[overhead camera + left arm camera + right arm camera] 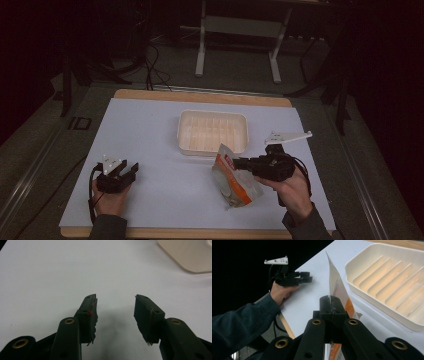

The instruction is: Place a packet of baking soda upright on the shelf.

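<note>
Over on the left, the left gripper rests low on the white table, held in the person's hand with its jaws standing wide apart and nothing between them; in the left gripper view the gap shows bare tabletop, with a corner of the cream tray far off at the upper right. It sits well apart from everything else.

Moving toward the middle, the tray lies near the far side of the table, ribbed inside and, as far as the dim high view lets me tell, empty.

Just in front of it and to the right stands the snack bag, white with orange printing, tilted with its top edge raised. The right gripper has its jaws closed tight on that top edge; the right gripper view shows the thin edge of the bag pinched between the two black jaws, with the tray just beside it.

The step in hand seems to be lifting the bag by its top to carry it into the tray. The next move likely calls for raising the bag clear of the table, swinging it over the near rim, and lowering it flat before letting go, while the left gripper stays out of the way.
</note>
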Available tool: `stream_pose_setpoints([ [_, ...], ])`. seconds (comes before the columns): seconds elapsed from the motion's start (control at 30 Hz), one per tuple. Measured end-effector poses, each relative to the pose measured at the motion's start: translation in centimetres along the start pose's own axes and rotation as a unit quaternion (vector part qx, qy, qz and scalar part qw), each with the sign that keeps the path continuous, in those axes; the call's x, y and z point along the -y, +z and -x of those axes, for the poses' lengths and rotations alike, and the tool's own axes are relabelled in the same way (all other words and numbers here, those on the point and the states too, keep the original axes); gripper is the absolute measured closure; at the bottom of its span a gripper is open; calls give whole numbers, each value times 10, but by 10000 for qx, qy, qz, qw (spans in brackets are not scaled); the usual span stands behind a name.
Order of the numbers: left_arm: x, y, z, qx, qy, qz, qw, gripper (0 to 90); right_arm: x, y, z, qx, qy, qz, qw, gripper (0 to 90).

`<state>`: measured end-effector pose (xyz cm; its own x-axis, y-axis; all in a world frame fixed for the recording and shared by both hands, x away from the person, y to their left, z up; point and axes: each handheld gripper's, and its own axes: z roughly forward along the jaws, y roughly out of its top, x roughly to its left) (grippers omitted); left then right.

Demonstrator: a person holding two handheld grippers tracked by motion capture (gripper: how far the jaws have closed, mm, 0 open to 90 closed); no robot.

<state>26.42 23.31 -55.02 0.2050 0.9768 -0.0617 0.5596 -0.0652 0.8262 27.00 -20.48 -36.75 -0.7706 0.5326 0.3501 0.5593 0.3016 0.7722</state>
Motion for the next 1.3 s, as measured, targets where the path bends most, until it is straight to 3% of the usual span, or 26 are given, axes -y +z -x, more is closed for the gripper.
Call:
stream_pose_setpoints([
  [0.23,0,0,0,-2,-13,4,10000,524,-5,-7,4,71,76,176,9998,900],
  [1.3,0,0,-1,-17,-21,13,10000,521,-29,-24,10,429,146,467,9979,900],
])
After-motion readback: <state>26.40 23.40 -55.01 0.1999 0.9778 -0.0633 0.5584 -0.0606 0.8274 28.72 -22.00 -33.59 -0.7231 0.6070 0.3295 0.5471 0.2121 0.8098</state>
